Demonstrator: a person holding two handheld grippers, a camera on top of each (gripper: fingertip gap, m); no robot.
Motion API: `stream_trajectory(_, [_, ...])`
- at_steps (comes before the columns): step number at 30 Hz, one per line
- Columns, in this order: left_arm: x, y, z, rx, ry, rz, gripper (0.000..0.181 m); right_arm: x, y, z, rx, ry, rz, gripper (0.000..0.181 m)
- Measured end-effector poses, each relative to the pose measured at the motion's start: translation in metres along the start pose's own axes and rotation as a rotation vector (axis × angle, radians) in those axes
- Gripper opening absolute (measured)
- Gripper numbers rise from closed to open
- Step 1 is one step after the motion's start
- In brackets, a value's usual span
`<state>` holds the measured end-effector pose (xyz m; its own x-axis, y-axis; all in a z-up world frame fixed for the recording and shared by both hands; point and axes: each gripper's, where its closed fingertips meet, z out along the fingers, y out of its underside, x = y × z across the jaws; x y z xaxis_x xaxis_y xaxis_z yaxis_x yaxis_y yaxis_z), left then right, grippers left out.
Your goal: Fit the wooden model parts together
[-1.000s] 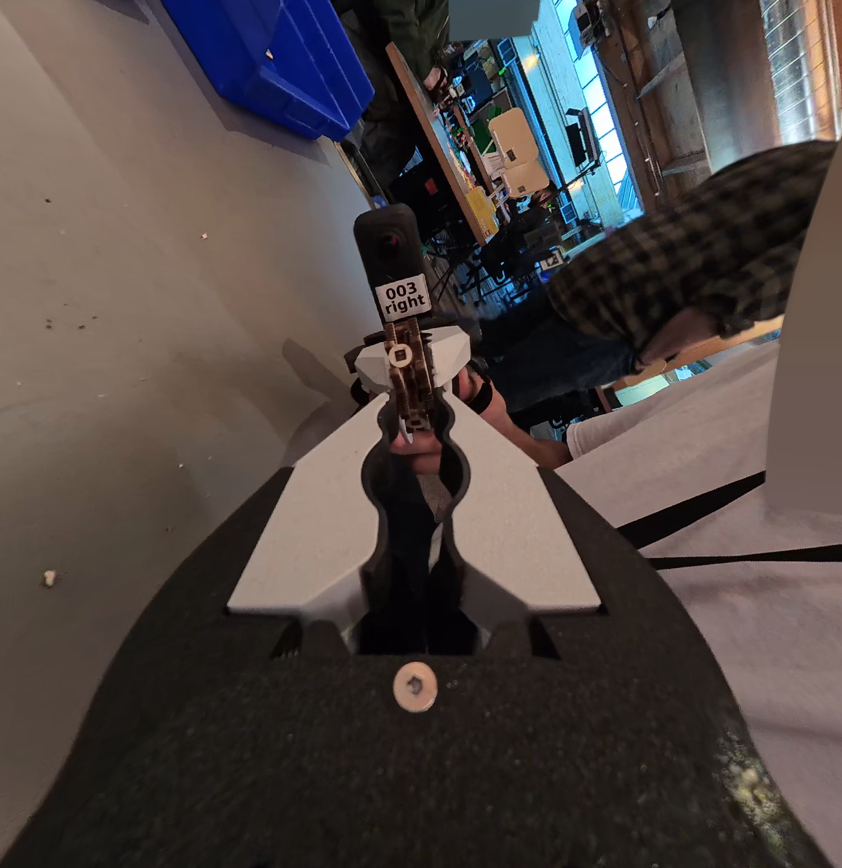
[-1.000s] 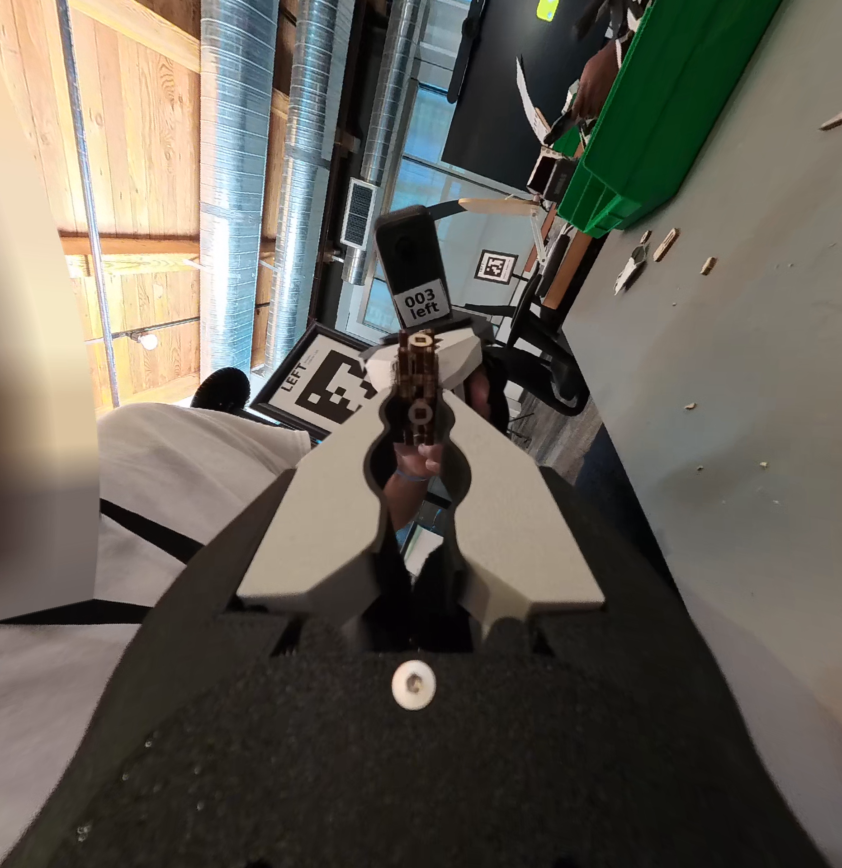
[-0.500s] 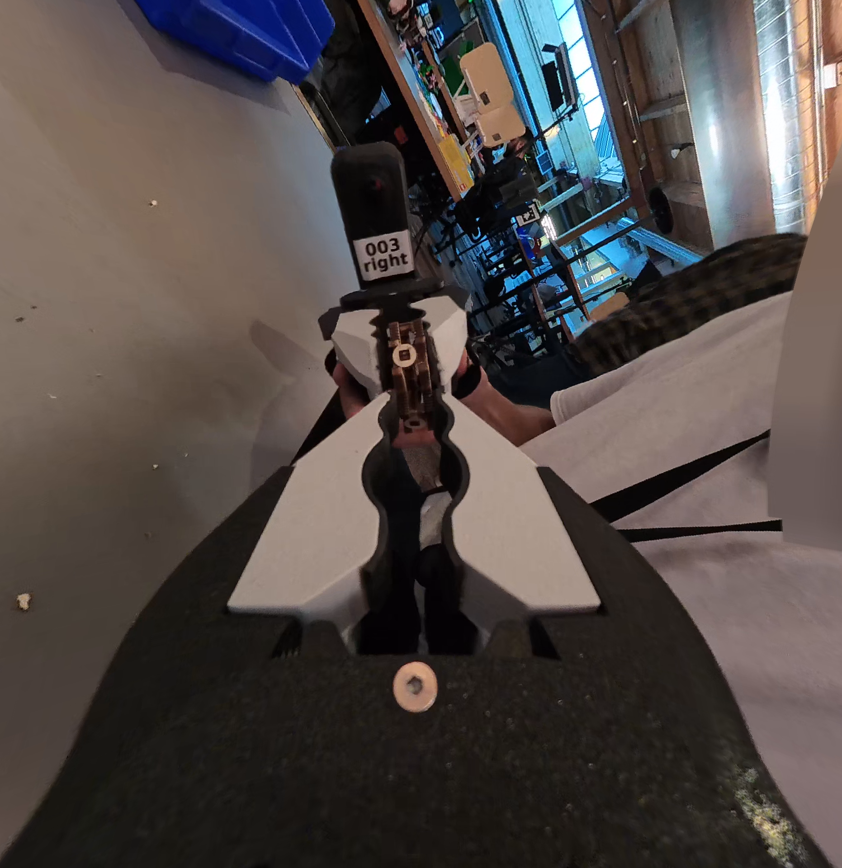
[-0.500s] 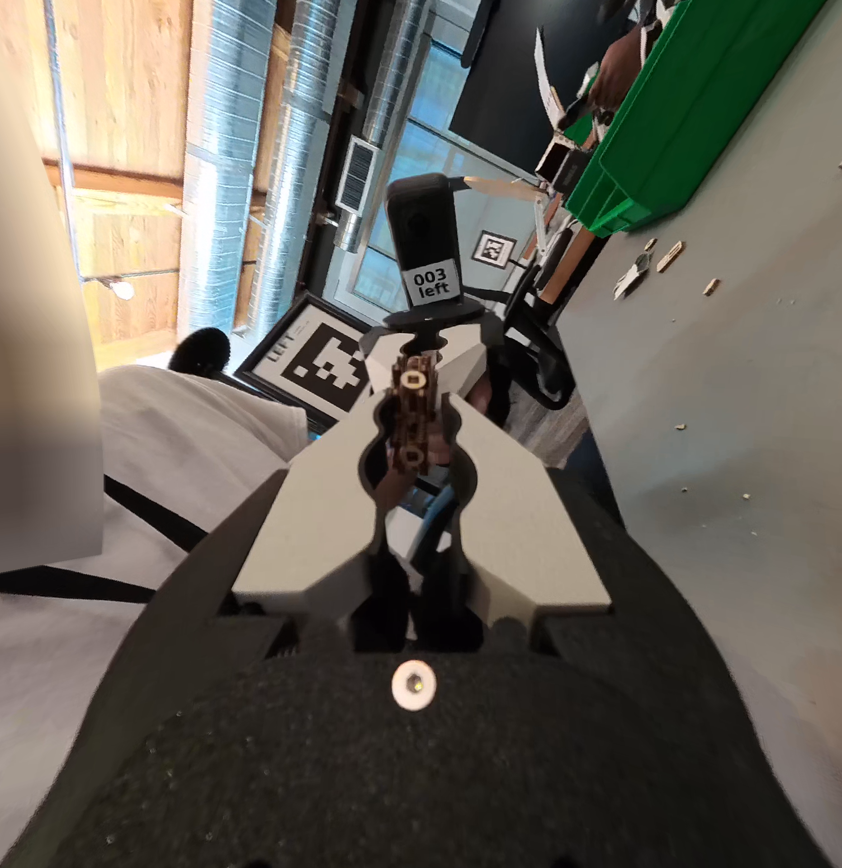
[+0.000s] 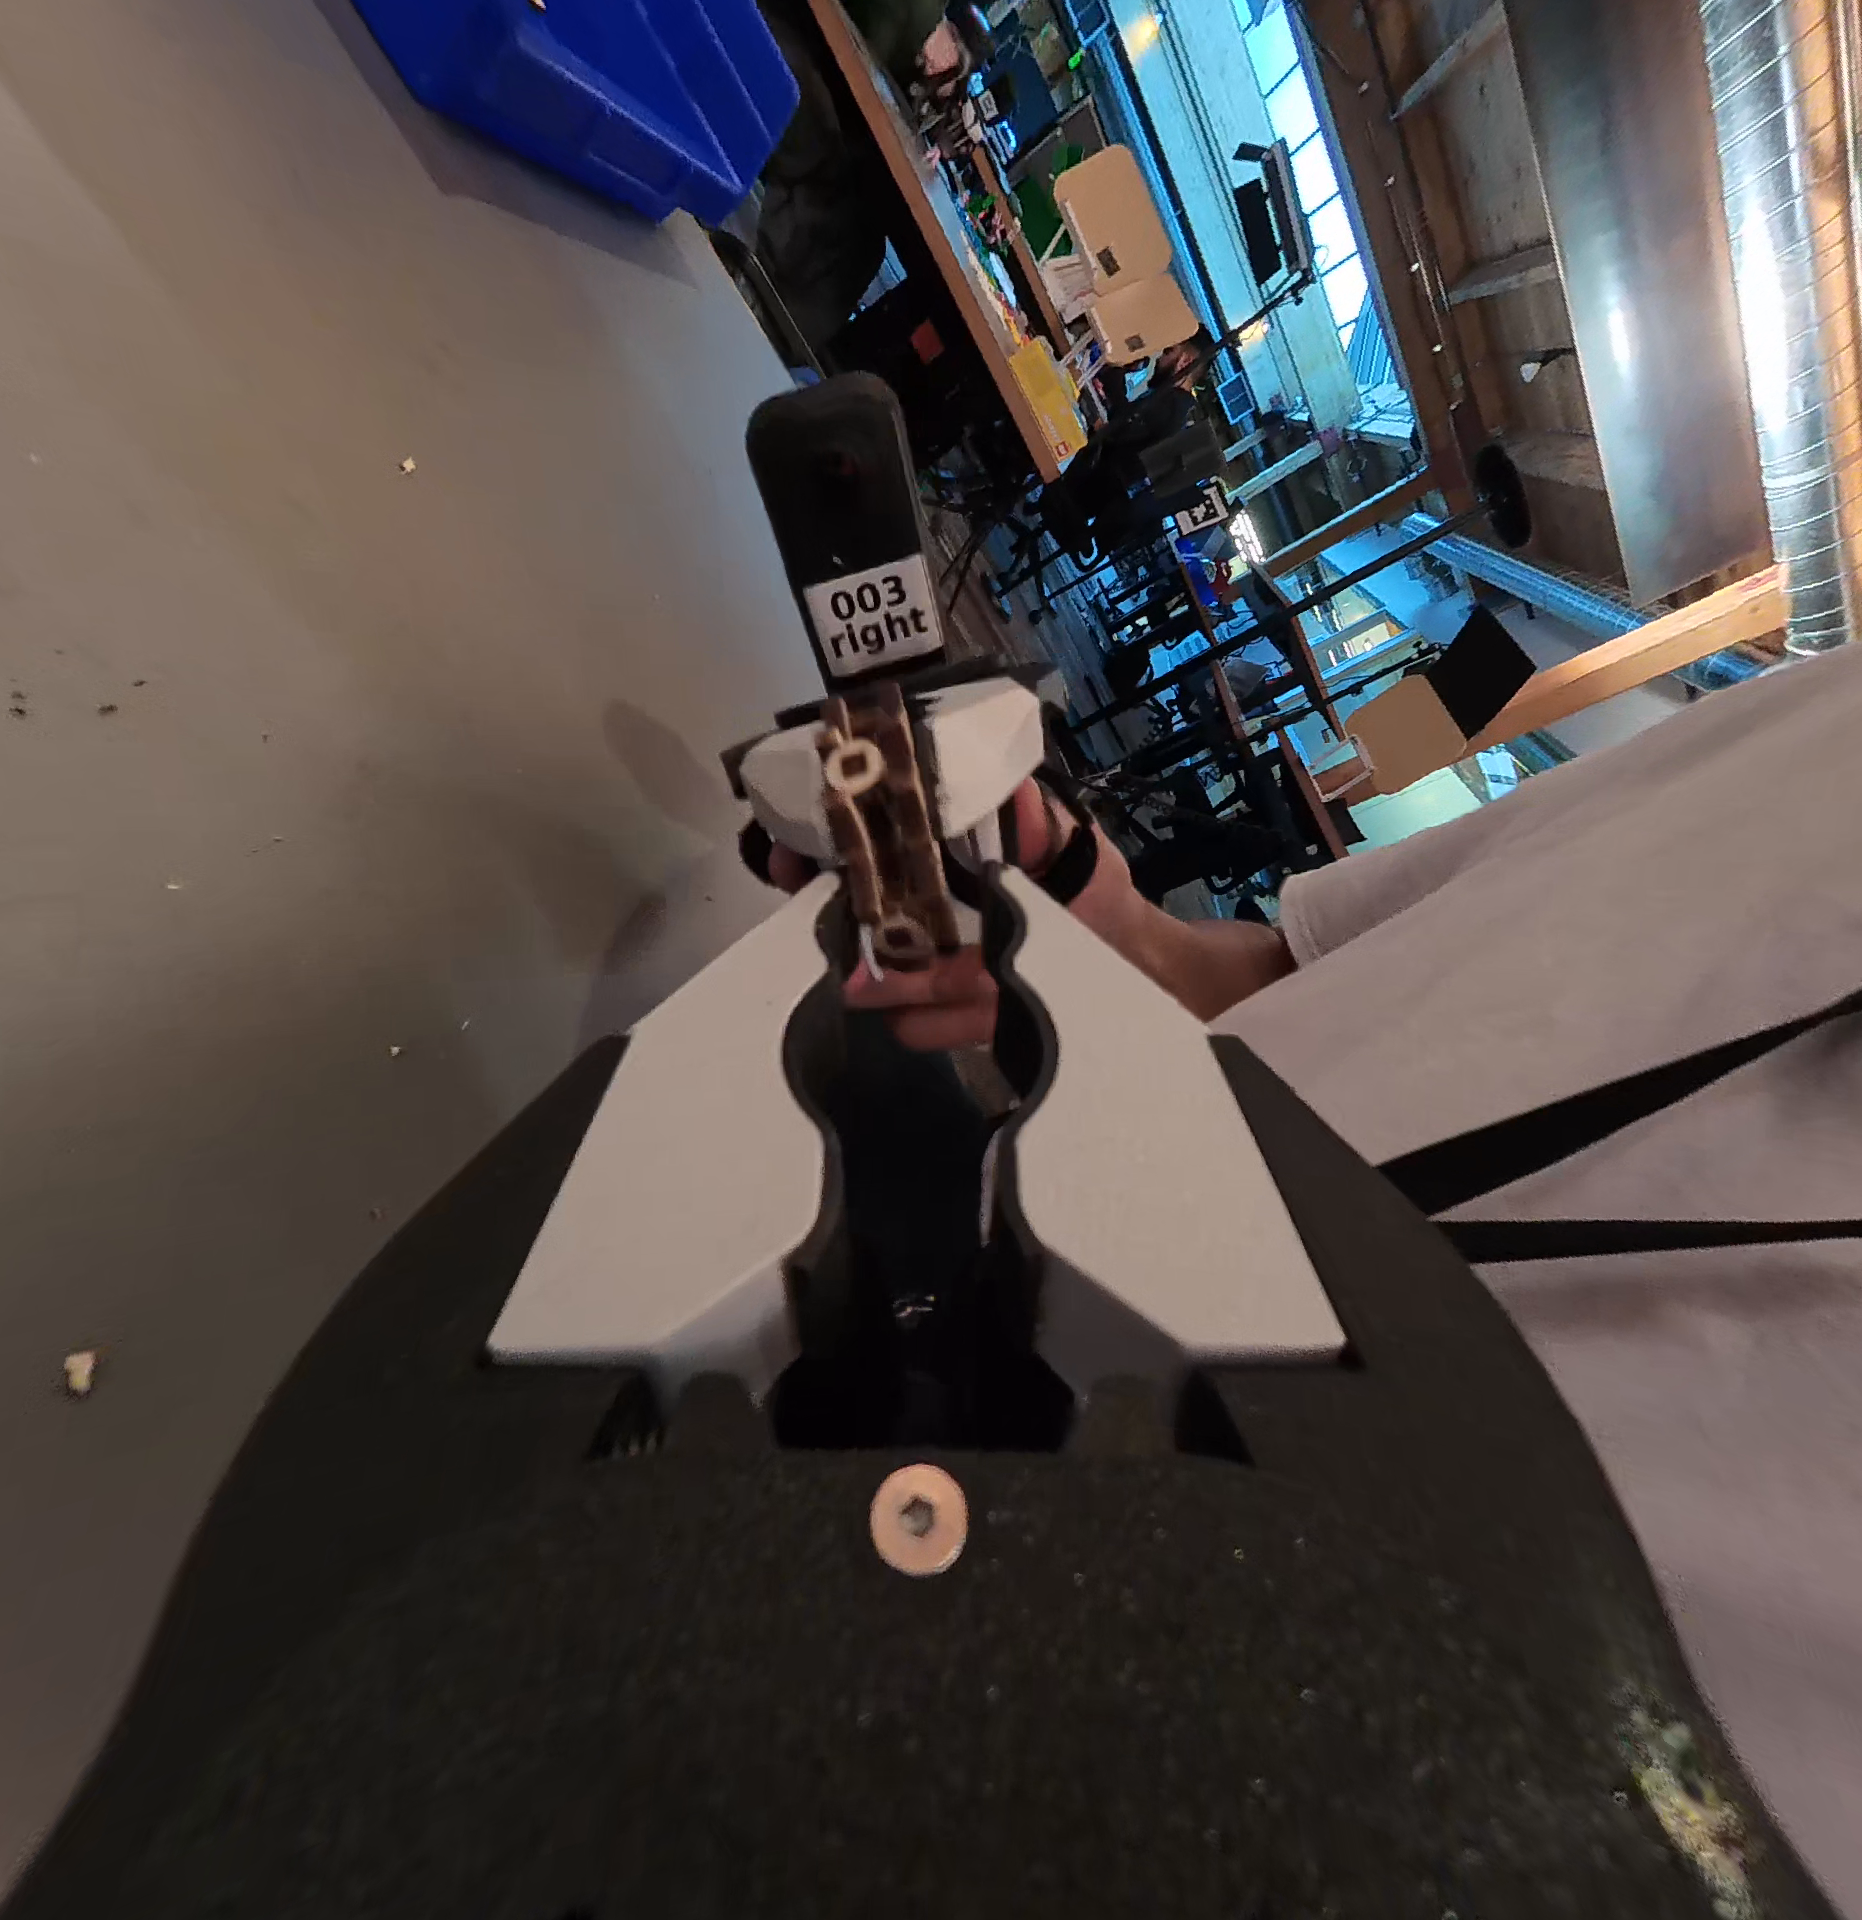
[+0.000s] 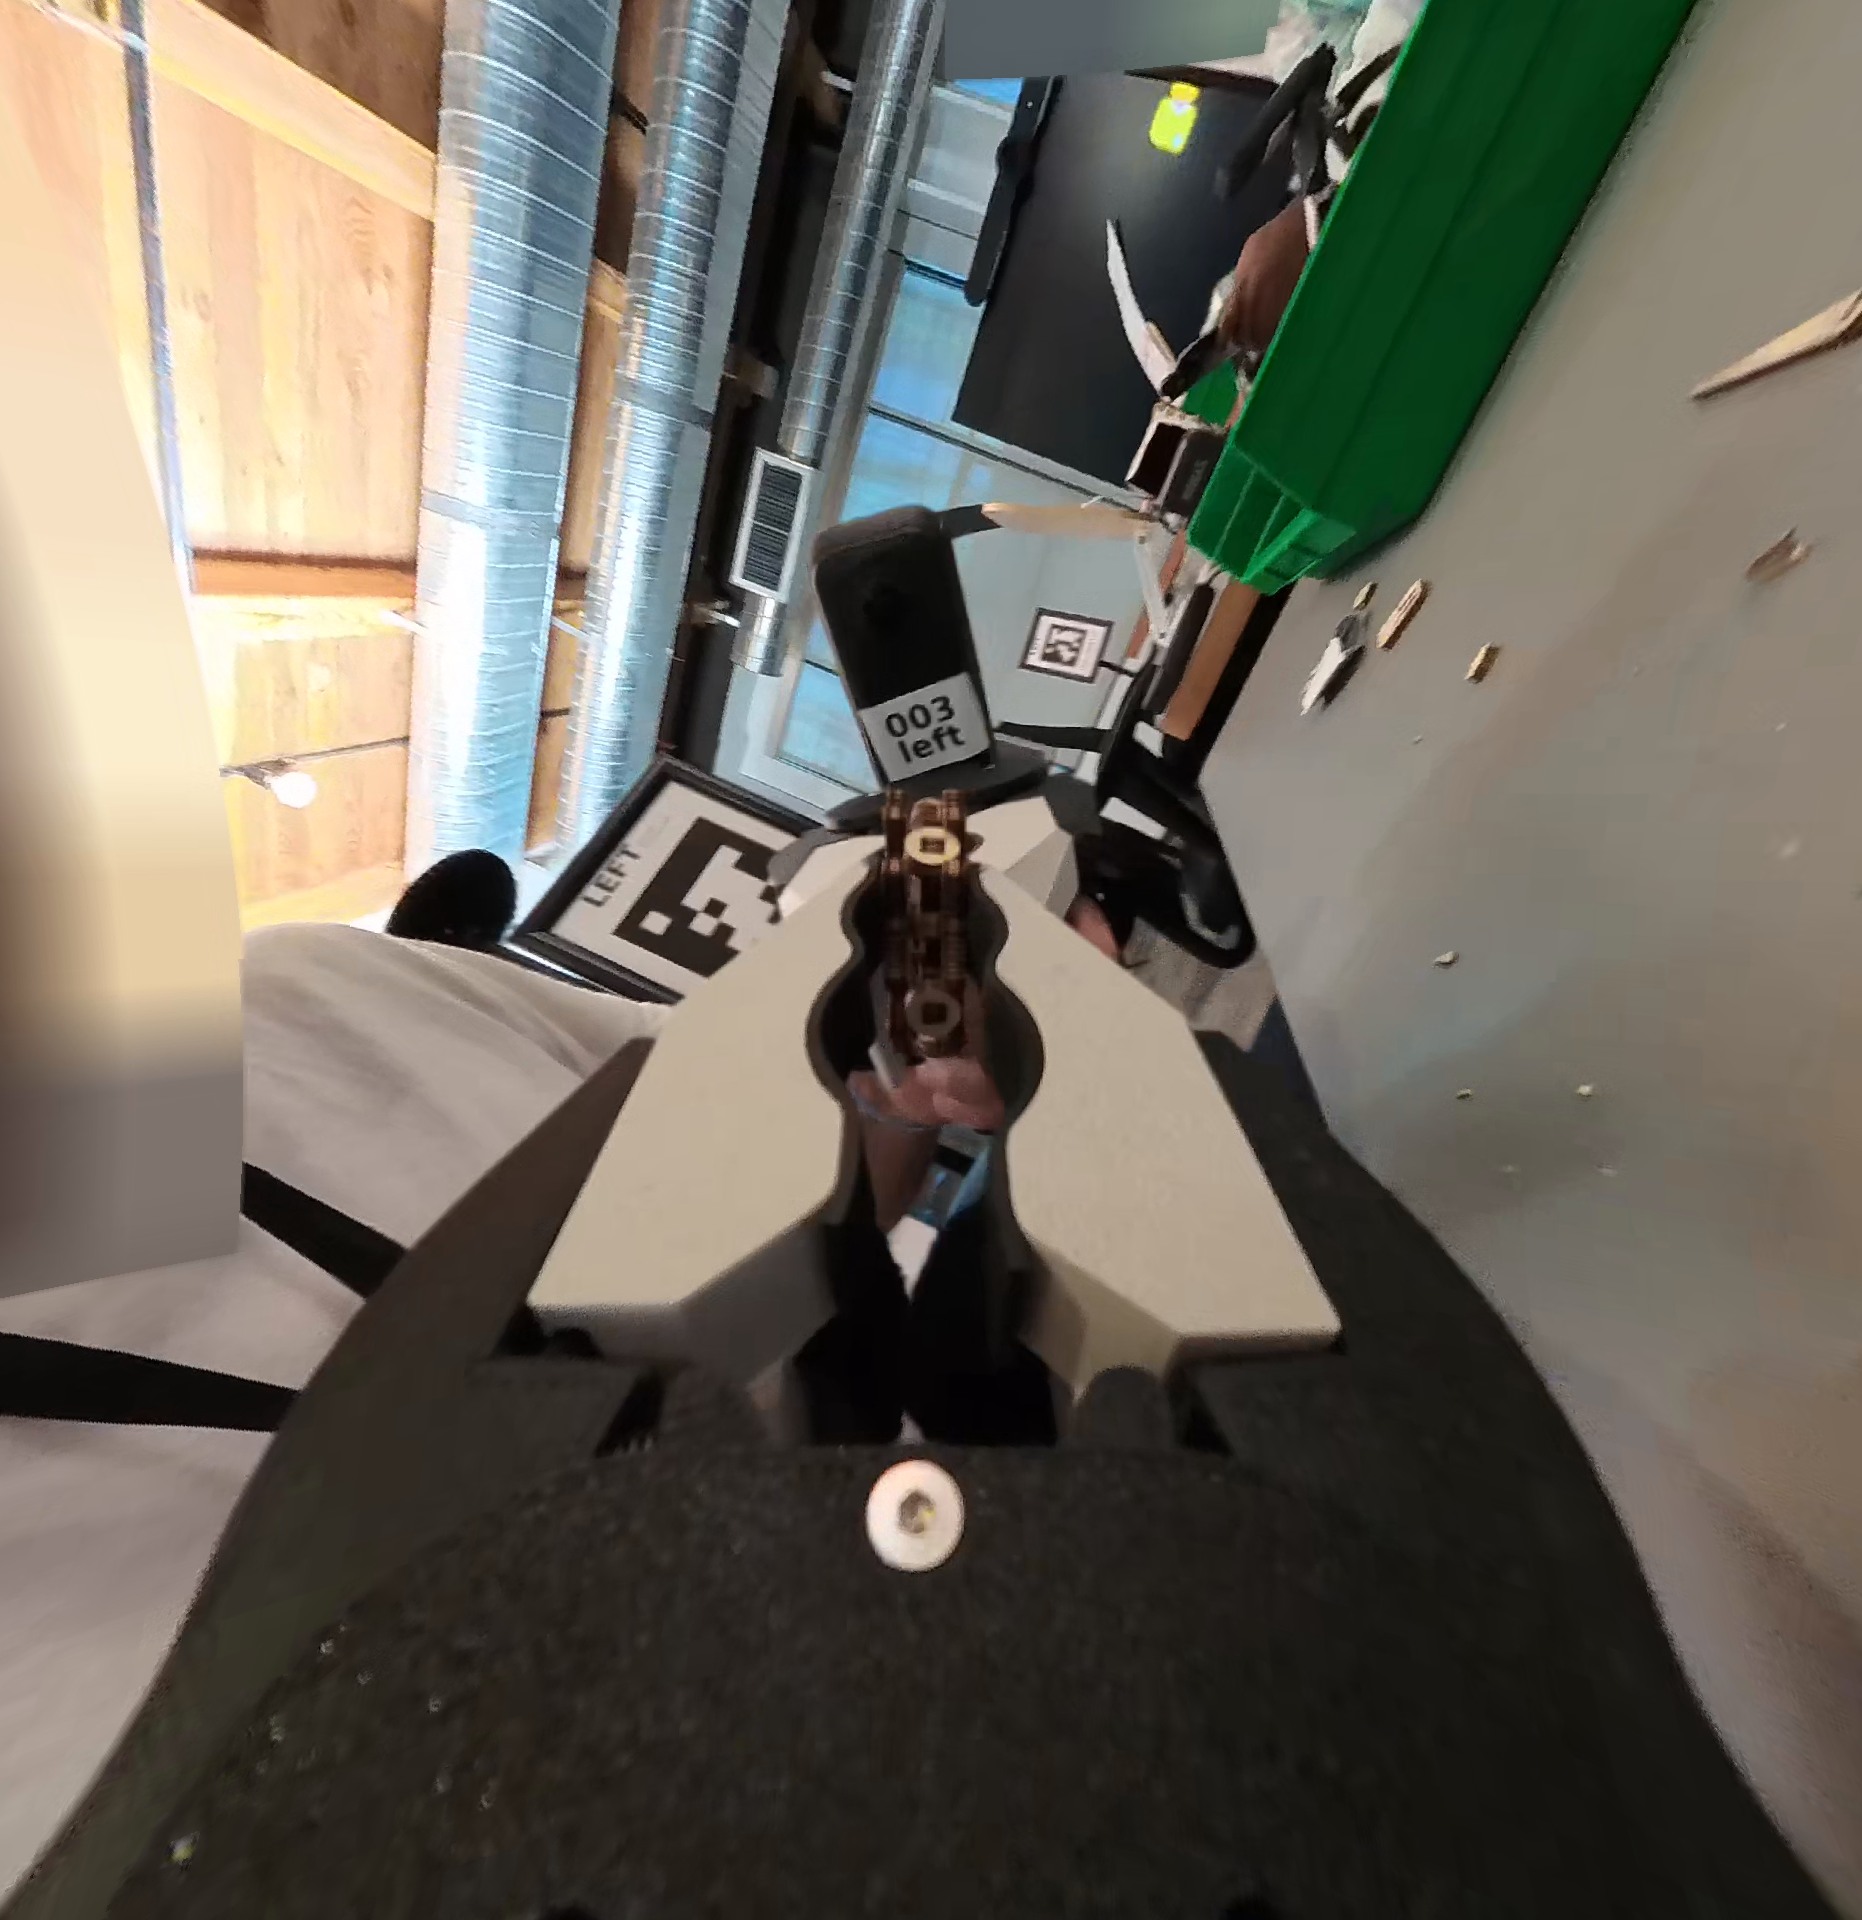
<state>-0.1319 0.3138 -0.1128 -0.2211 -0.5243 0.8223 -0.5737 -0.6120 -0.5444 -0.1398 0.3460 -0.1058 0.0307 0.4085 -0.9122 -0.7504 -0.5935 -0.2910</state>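
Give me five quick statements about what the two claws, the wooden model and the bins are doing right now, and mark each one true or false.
1. The left claw and right claw face each other, both on one wooden model. True.
2. The wooden model lies flat on the grey table. False: it is held in the air between the claws.
3. A blue bin sits on the table in the left wrist view. True.
4. The green bin is gripped by the right claw. False: it sits far off on the table.
5. Small wood scraps lie on the table near the green bin. True.
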Motion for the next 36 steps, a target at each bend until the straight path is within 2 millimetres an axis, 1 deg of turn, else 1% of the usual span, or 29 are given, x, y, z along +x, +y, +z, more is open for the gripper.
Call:
stream_trajectory(1, [-0.002,0.001,0.001,0.000,-0.006,0.005,0.015,0.000,0.002,0.002,0.004,-0.016,0.019,0.011])
stream_trajectory(3, [-0.003,0.000,0.001,0.015,-0.009,-0.003,0.014,0.001,0.001,0.002,0.035,-0.018,0.027,0.011])
stream_trajectory(6, [-0.005,0.001,-0.001,0.032,-0.009,-0.025,0.012,0.002,0.002,0.005,0.043,-0.002,-0.015,0.012])
stream_trajectory(9, [-0.003,0.001,-0.003,0.055,-0.009,-0.013,0.011,0.000,0.004,0.008,0.026,-0.028,-0.012,0.013])
stream_trajectory(13, [-0.002,0.001,-0.004,0.073,0.020,-0.028,0.011,-0.002,0.003,0.013,0.058,-0.093,0.074,0.017])
stream_trajectory(17, [-0.001,0.000,-0.005,0.107,0.065,-0.083,0.011,-0.001,0.005,0.015,0.046,-0.089,0.044,0.020])
stream_trajectory(21, [-0.005,0.004,-0.004,0.115,0.056,-0.075,0.011,0.003,0.009,0.015,0.002,-0.032,-0.038,0.031])
stream_trajectory(23, [-0.002,0.005,-0.002,0.113,0.068,-0.064,0.011,0.007,0.015,0.019,-0.037,-0.002,-0.062,0.041])
stream_trajectory(25, [-0.001,0.006,-0.001,0.092,0.044,-0.014,0.011,0.010,0.019,0.021,-0.054,0.026,-0.086,0.046])
stream_trajectory(29, [-0.001,0.005,-0.002,0.075,0.010,0.046,0.011,0.006,0.017,0.024,-0.051,0.011,-0.106,0.043])
stream_trajectory(33, [-0.003,0.010,-0.002,0.058,0.008,0.036,0.011,0.010,0.020,0.023,-0.063,0.019,-0.106,0.041])
stream_trajectory(34, [-0.002,0.011,-0.002,0.056,0.017,0.025,0.011,0.010,0.019,0.022,-0.058,0.015,-0.102,0.038])
stream_trajectory(35, [-0.003,0.011,-0.002,0.061,0.024,0.006,0.011,0.010,0.017,0.021,-0.042,0.011,-0.101,0.029])
stream_trajectory(36, [-0.003,0.011,-0.003,0.070,0.028,-0.011,0.011,0.010,0.018,0.021,-0.046,0.013,-0.104,0.028])
